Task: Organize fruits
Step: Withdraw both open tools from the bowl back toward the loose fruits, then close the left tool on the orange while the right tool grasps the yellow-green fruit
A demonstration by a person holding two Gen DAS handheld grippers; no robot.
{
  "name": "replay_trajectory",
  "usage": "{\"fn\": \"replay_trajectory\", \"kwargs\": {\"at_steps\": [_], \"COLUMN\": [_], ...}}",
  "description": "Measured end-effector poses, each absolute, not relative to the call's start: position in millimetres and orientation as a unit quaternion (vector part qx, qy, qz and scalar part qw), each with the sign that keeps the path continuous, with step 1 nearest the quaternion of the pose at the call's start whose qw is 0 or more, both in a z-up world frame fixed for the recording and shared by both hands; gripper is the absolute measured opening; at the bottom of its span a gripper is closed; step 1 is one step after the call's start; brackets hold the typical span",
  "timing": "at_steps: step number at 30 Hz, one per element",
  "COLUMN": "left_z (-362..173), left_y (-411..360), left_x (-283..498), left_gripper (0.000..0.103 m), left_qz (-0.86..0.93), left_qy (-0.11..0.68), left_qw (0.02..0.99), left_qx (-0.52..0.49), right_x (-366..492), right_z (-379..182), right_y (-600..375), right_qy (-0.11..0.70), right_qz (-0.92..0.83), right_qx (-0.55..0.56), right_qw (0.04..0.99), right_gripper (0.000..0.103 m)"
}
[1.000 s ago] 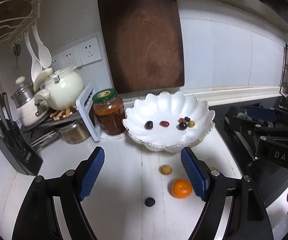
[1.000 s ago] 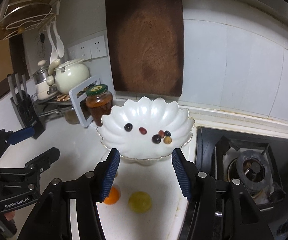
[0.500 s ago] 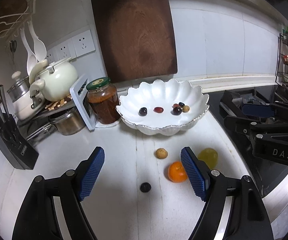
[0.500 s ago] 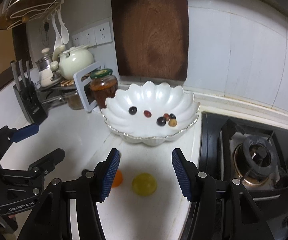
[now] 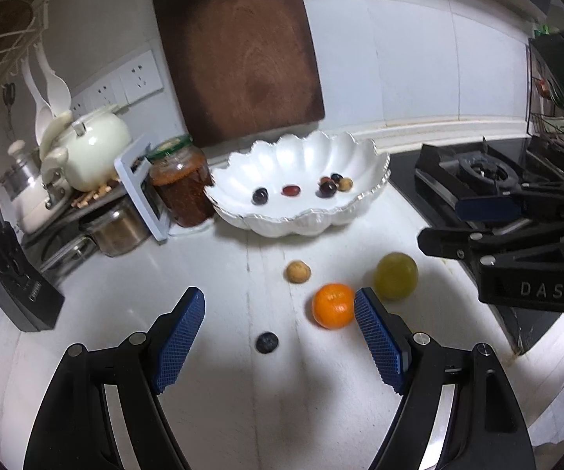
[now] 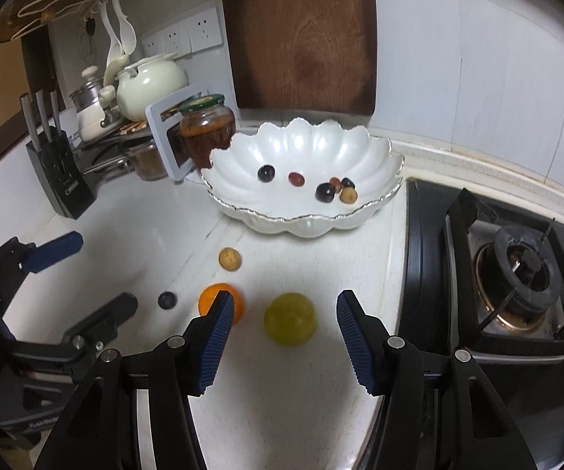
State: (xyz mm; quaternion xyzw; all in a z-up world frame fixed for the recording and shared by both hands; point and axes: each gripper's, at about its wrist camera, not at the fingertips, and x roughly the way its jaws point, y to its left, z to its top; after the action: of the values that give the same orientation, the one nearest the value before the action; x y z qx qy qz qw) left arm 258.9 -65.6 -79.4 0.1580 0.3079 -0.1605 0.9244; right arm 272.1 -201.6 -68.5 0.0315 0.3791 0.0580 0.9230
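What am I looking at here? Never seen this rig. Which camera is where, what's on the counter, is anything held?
There is no robot arm: a person carries a two-finger gripper in each hand, and each has a fisheye camera looking forward along its blue-padded fingers. One picture is from the left gripper, the other from the right gripper; each also catches the other gripper at its edge.

On the white counter lie an orange, a green fruit, a small tan fruit and a dark berry. Behind them a scalloped white bowl already holds a few small fruits.

Both grippers are open and hold nothing.
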Motion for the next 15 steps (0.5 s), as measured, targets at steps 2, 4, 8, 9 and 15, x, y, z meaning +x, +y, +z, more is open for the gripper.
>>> {"fn": "replay_trajectory", "kwargs": {"at_steps": [2,4,8,9,15], "left_z": [-83.8,-88.4,-96.8,-99.6,-112.6], "left_y": [-67.0,-68.9,-71.3,-71.8,-75.1], "left_x": [259.2,259.4,261.6,262.6,269.2], "left_gripper": [0.079,0.079,0.079,0.079,0.079], "left_qz": [-0.166,-0.170,-0.177,-0.180,-0.191], "left_qy": [0.315,0.318,0.326,0.328,0.335], "left_qw": [0.921,0.919,0.916,0.914,0.909], "left_qx": [0.157,0.157,0.155,0.155,0.158], "right_x": [273.0,274.0,277.8,278.8,285.1], "right_z": [-72.6,-75.3,-82.9,-84.4,-95.4], "right_y": [-201.5,-201.8,-202.6,-202.6,-200.0], "right_qy": [0.385,0.389,0.399,0.401,0.413], "right_qz": [0.057,0.059,0.057,0.057,0.057], "right_qx": [0.031,0.033,0.037,0.038,0.036], "right_qw": [0.921,0.919,0.914,0.914,0.908], "right_gripper": [0.056,0.056,0.056,0.056,0.056]}}
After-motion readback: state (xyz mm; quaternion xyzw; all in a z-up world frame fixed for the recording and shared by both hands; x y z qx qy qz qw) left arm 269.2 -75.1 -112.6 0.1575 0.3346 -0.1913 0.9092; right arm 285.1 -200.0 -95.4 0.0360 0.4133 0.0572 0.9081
